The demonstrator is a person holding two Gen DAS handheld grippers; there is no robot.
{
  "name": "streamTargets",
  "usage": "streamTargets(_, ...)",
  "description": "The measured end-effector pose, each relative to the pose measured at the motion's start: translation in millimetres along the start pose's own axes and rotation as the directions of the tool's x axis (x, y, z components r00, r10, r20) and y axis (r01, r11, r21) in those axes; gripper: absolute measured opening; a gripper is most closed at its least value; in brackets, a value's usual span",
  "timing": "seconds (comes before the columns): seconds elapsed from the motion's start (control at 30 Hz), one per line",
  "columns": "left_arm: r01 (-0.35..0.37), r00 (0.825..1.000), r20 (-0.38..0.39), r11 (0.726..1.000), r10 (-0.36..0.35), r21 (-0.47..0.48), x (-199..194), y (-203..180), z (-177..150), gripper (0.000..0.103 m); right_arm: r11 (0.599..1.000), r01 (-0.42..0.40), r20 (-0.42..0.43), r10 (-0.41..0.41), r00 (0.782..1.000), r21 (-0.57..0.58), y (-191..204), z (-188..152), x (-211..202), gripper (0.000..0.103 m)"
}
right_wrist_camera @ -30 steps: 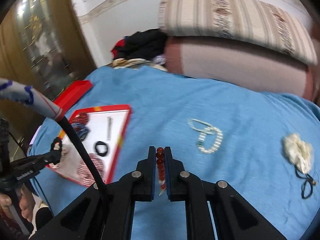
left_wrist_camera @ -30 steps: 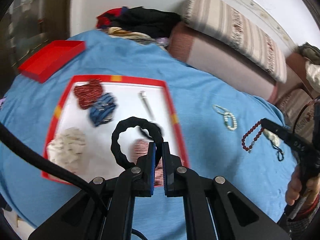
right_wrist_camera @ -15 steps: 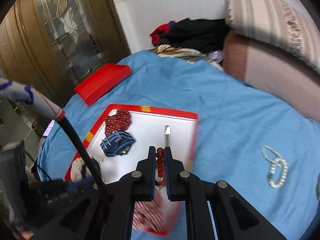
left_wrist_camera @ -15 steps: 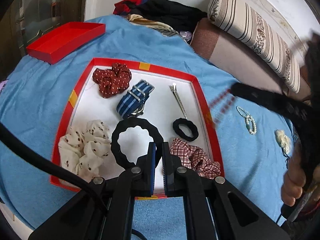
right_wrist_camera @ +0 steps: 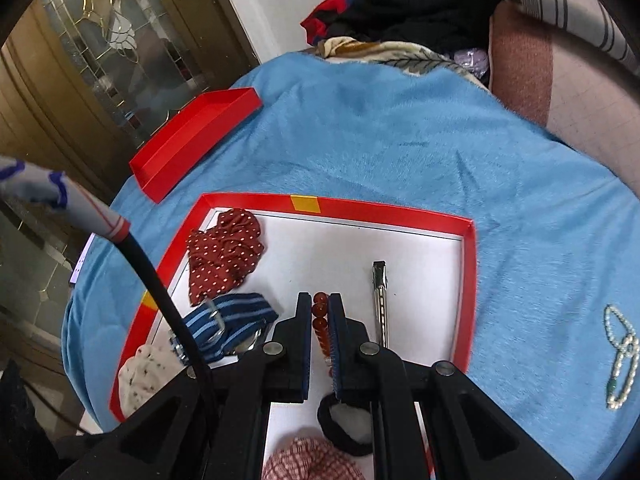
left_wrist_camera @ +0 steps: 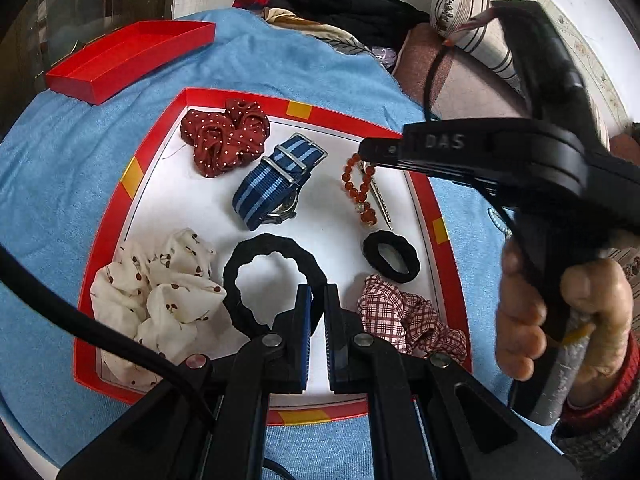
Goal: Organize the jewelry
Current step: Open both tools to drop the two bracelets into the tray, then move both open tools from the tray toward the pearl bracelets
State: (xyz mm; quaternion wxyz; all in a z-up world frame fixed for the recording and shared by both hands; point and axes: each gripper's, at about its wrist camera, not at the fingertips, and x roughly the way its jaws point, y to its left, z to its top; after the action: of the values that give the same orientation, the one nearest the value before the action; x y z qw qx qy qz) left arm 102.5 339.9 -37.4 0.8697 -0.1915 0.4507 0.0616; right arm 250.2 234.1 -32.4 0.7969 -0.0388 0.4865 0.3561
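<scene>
A red-rimmed white tray (left_wrist_camera: 132, 176) (right_wrist_camera: 466, 280) lies on the blue blanket. My left gripper (left_wrist_camera: 316, 296) is shut on a large black hair tie (left_wrist_camera: 256, 252) and holds it over the tray's near middle. My right gripper (right_wrist_camera: 320, 304) (left_wrist_camera: 366, 152) is shut on a red bead bracelet (left_wrist_camera: 356, 192) (right_wrist_camera: 319, 320), which hangs over the tray's right side above a metal hair clip (right_wrist_camera: 380, 300).
In the tray lie a red dotted scrunchie (left_wrist_camera: 224, 136), a blue striped watch (left_wrist_camera: 272, 184), a white cherry scrunchie (left_wrist_camera: 160, 292), a small black hair tie (left_wrist_camera: 392, 256) and a plaid scrunchie (left_wrist_camera: 404, 320). A pearl bracelet (right_wrist_camera: 620, 352) lies on the blanket. A red lid (left_wrist_camera: 128, 56) sits far left.
My right gripper has carried the red bead bracelet from the blanket leftward to over the tray. My left gripper has come lower and closer over the tray with the black hair tie.
</scene>
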Motion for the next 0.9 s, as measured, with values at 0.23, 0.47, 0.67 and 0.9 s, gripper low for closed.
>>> streamTargets(0.23, -0.029, 1.0, -0.003, 1.0, 0.029, -0.01, 1.6, 1.2, -1.6, 0.008, 1.0, -0.009, -0.018, 0.009, 1.0, 0.005, -6.6, 0.7, 2.5, 0.014)
streamTargets(0.47, -0.028, 0.999, 0.019, 0.998, 0.029, -0.049, -9.1, 2.4, -4.3, 0.04, 1.0, 0.021, 0.036, -0.021, 0.999, -0.007, -10.1, -1.9, -29.7, 0.04)
streamTargets(0.67, -0.054, 0.998, 0.038, 0.997, 0.056, -0.047, -31.8, 0.9, -11.3, 0.045, 0.995, 0.093, 0.048, -0.091, 0.995, -0.034, -23.9, -38.5, -66.5, 0.04)
streamTargets(0.9, -0.117, 0.991, 0.061, 0.992, 0.12, -0.043, -62.3, -10.1, -28.6, 0.047, 0.986, 0.167, -0.003, -0.167, 0.986, -0.015, -47.7, -99.8, -88.3, 0.04)
